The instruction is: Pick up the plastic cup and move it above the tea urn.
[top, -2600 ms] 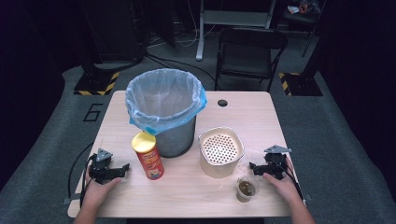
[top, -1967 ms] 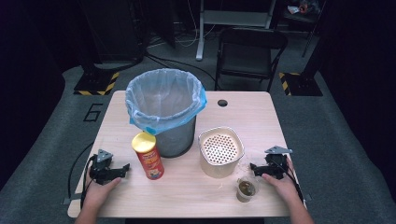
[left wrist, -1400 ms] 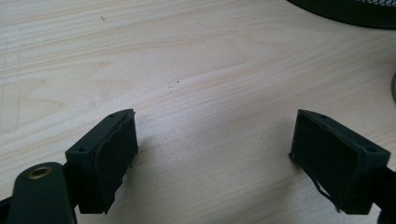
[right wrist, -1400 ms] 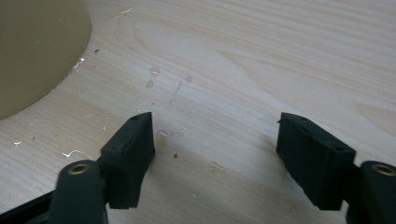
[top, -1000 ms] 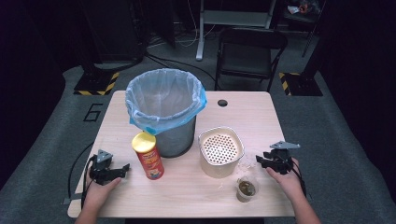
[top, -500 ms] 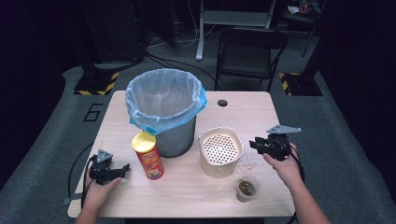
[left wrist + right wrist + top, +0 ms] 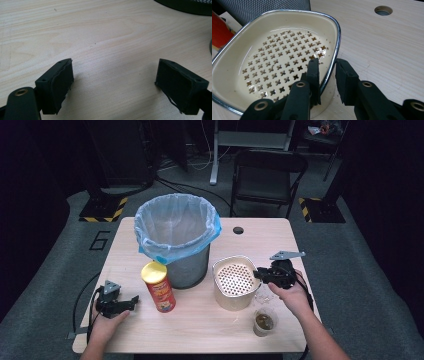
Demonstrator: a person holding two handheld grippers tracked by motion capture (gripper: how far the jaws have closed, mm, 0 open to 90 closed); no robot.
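Your right tongs (image 7: 327, 75) straddle the near rim of the cream strainer basin (image 7: 274, 32): one jaw inside the wall, one outside, with a small gap on the outer side, so they are not yet clamped. From above, those tongs (image 7: 261, 274) sit at the basin's (image 7: 231, 292) right edge, your right hand (image 7: 290, 294) behind them. Your left tongs (image 7: 113, 82) rest low over bare wood, jaws spread wide with nothing between them; from above they (image 7: 131, 301) lie near the table's (image 7: 260, 240) front left corner, just left of the red snack can (image 7: 159, 287). The basin stands right of the mesh bin (image 7: 176, 237) with its blue liner, close beside it. A small plastic cup (image 7: 263, 322) with brownish contents stands in front of the basin, near your right wrist. The basin's floor is pierced with cross-shaped holes and looks wet.
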